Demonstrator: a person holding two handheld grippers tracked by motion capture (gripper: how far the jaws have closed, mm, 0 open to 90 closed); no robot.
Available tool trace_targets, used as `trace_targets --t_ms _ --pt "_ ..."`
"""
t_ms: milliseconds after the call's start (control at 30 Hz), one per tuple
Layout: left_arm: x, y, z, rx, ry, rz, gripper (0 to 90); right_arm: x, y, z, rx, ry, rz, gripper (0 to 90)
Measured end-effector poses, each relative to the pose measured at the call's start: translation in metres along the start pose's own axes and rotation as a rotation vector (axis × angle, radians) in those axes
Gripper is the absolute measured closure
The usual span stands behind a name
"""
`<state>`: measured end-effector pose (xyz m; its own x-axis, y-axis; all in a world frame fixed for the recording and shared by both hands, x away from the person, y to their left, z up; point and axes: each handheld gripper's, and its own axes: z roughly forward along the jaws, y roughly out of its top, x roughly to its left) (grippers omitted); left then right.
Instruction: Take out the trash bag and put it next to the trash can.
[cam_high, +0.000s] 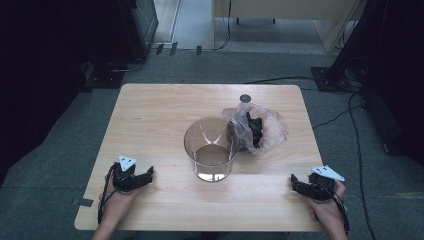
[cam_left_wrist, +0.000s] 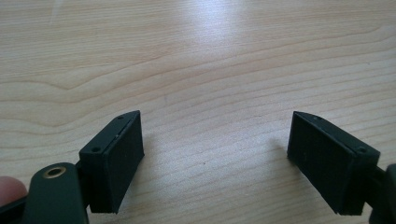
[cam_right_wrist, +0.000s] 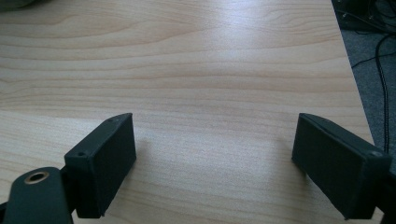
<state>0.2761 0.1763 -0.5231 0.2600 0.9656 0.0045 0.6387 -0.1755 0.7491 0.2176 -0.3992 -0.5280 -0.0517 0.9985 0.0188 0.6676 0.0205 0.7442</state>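
Note:
A clear glass bowl (cam_high: 211, 148) stands upright at the middle of the wooden table (cam_high: 150, 110). Touching its right side lies a crumpled clear plastic bag (cam_high: 262, 131) with dark pieces inside. A small dark round disc (cam_high: 245, 98) lies near the far edge. My left gripper (cam_high: 146, 175) rests on the table at the front left, held by a hand, its jaws wide apart over bare wood (cam_left_wrist: 215, 140). My right gripper (cam_high: 296, 181) rests at the front right edge, also open, nothing between its fingers (cam_right_wrist: 215, 154).
The table's right edge runs close beside the right gripper, with grey carpet and cables (cam_right_wrist: 383, 70) beyond. Dark equipment racks (cam_high: 50, 60) flank the table on both sides; cables (cam_high: 350, 115) cross the floor at the right.

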Motion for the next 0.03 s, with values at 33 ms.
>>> trace_targets --t_ms 33 --pt "0.0001 0.0000 0.0000 0.000 -0.001 0.001 17.7 0.0000 0.0000 0.0000 0.000 0.000 0.000 13.4"
